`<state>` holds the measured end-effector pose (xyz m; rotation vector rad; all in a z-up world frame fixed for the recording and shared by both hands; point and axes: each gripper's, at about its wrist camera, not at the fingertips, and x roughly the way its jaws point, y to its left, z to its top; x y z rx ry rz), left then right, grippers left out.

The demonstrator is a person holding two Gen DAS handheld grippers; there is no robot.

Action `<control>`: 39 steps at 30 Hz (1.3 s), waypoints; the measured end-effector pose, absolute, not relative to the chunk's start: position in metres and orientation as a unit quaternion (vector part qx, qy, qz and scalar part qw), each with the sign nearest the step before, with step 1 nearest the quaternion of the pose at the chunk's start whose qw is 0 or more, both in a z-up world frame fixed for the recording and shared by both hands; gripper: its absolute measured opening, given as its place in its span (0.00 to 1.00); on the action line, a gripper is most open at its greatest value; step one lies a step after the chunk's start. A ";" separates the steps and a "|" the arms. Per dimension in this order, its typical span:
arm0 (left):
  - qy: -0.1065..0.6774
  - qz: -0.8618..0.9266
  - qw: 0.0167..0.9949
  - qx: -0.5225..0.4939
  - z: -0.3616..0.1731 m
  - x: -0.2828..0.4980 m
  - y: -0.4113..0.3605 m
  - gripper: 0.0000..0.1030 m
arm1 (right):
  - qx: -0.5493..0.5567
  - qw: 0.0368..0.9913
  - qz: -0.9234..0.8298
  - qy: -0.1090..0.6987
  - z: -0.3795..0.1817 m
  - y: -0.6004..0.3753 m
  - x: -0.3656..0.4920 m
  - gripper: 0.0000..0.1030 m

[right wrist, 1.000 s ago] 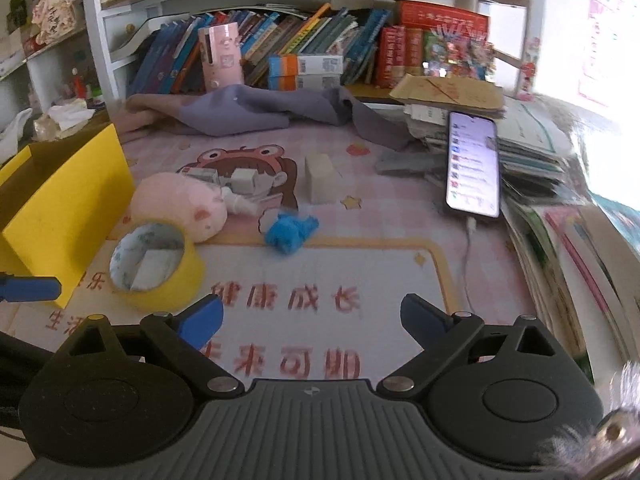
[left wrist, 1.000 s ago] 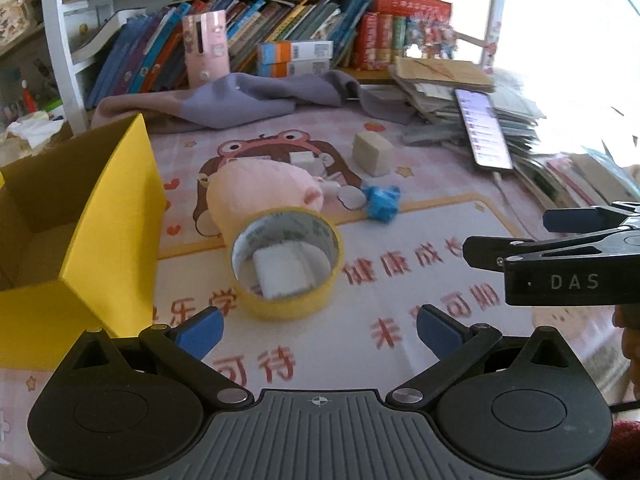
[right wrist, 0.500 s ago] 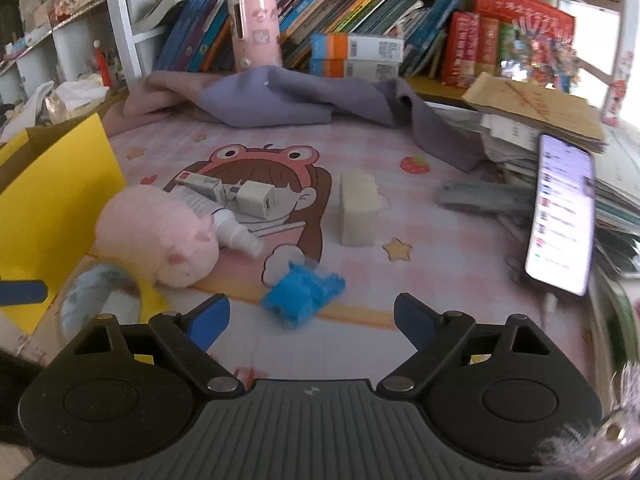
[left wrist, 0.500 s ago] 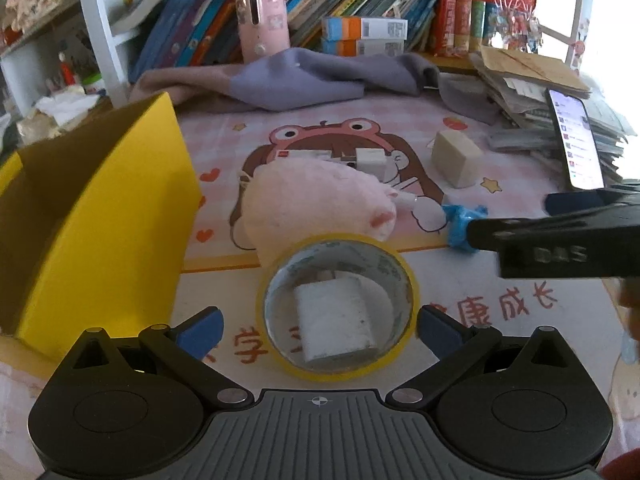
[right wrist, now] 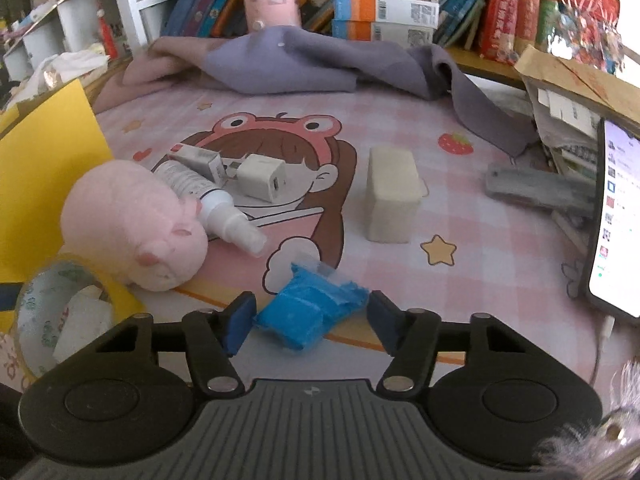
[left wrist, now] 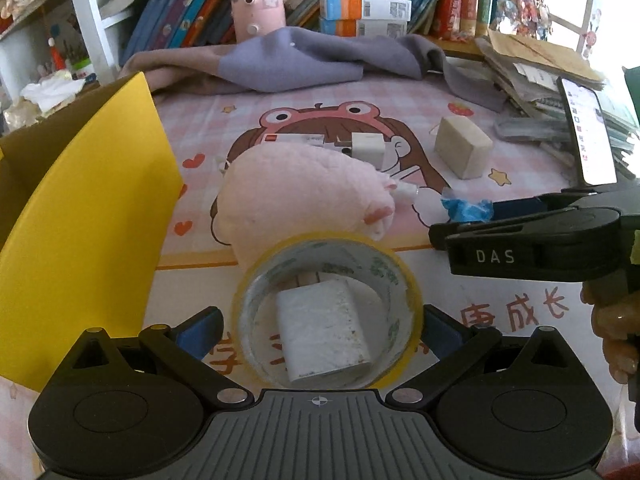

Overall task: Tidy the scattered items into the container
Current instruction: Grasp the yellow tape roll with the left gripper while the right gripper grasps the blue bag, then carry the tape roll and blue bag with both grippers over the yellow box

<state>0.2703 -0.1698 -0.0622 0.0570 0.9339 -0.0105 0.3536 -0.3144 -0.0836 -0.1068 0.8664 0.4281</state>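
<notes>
Nothing visibly sits in the yellow box (left wrist: 80,216) yet. Right gripper (right wrist: 310,320) jaws are closing around the blue packet (right wrist: 312,314); left gripper (left wrist: 320,330) jaws stand apart, flanking the tape roll (left wrist: 328,312).

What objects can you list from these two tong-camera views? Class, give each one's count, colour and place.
box: 1, yellow, left edge
tape roll: 1, yellow, around a white block
plush toy: 1, pink, behind tape
spray bottle: 1, white, beside plush
charger: 1, white, mat centre
packet: 1, blue, between right tongs
beige block: 1, upright, mid-mat
phone: 1, lit, right edge
left tongs: open, flanking tape
right tongs: closing, pads not yet pressing
</notes>
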 end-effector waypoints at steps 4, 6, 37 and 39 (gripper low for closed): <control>0.469 0.001 0.883 0.022 -0.065 0.273 -0.171 0.99 | -0.053 0.886 0.214 0.408 -0.081 -0.316 0.351 0.50; 0.474 -0.002 0.881 0.015 -0.066 0.272 -0.171 0.99 | -0.055 0.889 0.220 0.397 -0.076 -0.317 0.346 0.49; 0.407 -0.007 0.914 0.000 -0.005 0.195 -0.173 0.89 | -0.069 0.872 0.235 0.424 -0.065 -0.347 0.287 0.48; 0.403 -0.006 0.915 0.000 -0.004 0.192 -0.174 0.89 | -0.071 0.872 0.237 0.423 -0.064 -0.347 0.286 0.48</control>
